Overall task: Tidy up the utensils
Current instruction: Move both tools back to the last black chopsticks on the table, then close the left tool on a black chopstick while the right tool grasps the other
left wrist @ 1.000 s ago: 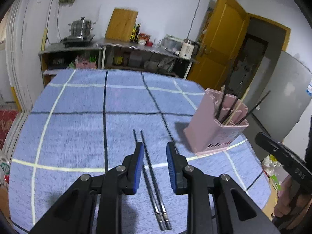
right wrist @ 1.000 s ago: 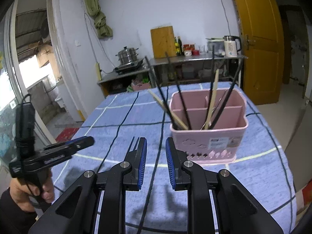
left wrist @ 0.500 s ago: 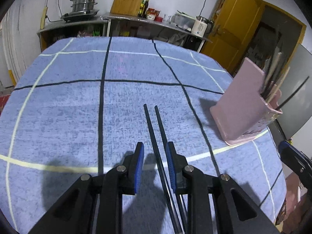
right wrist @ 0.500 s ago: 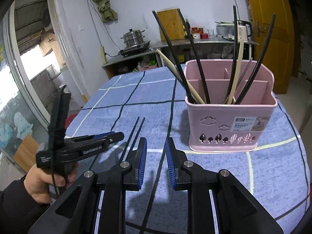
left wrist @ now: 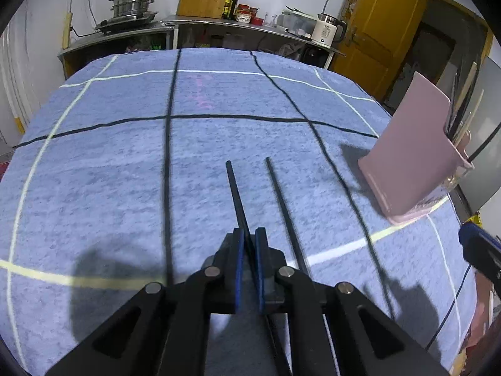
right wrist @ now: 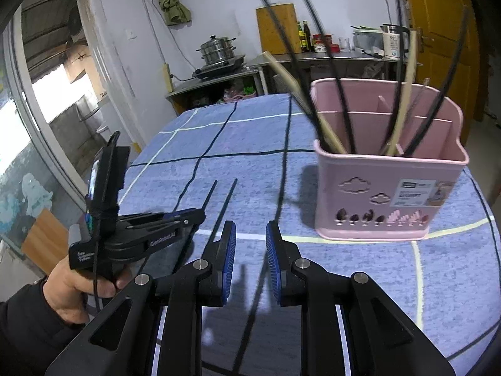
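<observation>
The left gripper (left wrist: 249,235) has just been closing and is now clenched on one black chopstick (left wrist: 235,188), whose shaft runs from between the blue pads toward 12 o'clock over the blue checked tablecloth (left wrist: 109,172). The second chopstick (left wrist: 281,206) lies just beside it on the cloth, at 1 o'clock of the pads and outside the grip. The pink utensil basket (left wrist: 416,156) stands at 3 o'clock in the left wrist view, already holding several chopsticks.

The right gripper (right wrist: 250,244) hovers with its jaws parted and nothing between the pads; the free chopstick (right wrist: 224,210) lies at its 11 o'clock, the basket (right wrist: 385,188) at its 2 o'clock.

To do this step well, I judge the lift should go straight up and stay slow, since a thin stick pinched near one end may pivot in the pads. The tip should be kept clear of its neighbour, then swung toward the basket and lowered into a compartment with free room.

Compared with a second ago, the left pads straddled both chopsticks with a wide gap; now they sit lower, nearer the cloth, with only one stick inside. The two chopsticks, once nearly touching, now lie spread apart at their far tips. The right gripper has come closer to the basket.
</observation>
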The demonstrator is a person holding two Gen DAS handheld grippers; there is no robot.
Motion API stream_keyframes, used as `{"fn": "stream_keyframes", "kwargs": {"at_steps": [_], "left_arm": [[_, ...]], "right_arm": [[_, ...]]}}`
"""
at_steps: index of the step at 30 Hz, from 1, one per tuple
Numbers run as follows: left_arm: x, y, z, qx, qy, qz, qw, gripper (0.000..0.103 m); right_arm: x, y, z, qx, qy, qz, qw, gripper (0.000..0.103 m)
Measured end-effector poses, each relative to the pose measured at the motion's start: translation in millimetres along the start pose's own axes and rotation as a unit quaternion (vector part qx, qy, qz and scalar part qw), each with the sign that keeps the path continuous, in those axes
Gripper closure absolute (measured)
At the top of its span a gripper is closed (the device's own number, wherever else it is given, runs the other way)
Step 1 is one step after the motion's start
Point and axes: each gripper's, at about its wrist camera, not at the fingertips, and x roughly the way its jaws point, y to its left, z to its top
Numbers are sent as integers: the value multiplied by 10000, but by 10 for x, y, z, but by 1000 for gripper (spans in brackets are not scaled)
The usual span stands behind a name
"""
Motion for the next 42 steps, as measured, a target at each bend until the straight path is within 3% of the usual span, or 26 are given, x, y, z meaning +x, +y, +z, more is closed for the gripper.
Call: {"fn": "stream_keyframes", "kwargs": {"at_steps": [8, 23, 32, 35, 42], "left_arm": [[-254, 507, -143, -414, -72, 353, 9985, 95], [-155, 722, 16, -703, -56, 267, 9972, 95], [-113, 753, 65, -707, -93, 235, 9972, 95], [-110, 723, 68, -625, -85, 317, 9975, 95], [-92, 690, 135, -505, -11, 364, 9981, 96]], "right_arm": [[458, 225, 24, -156, 299, 177, 9993, 82], [1370, 311, 226, -224, 880, 32, 9959, 83], [1508, 383, 260, -330, 934, -141, 9950, 83], [1524, 409, 265, -422, 935, -314, 9942, 95], [1457, 415, 336, -319, 1004, -138, 9943, 97]]}}
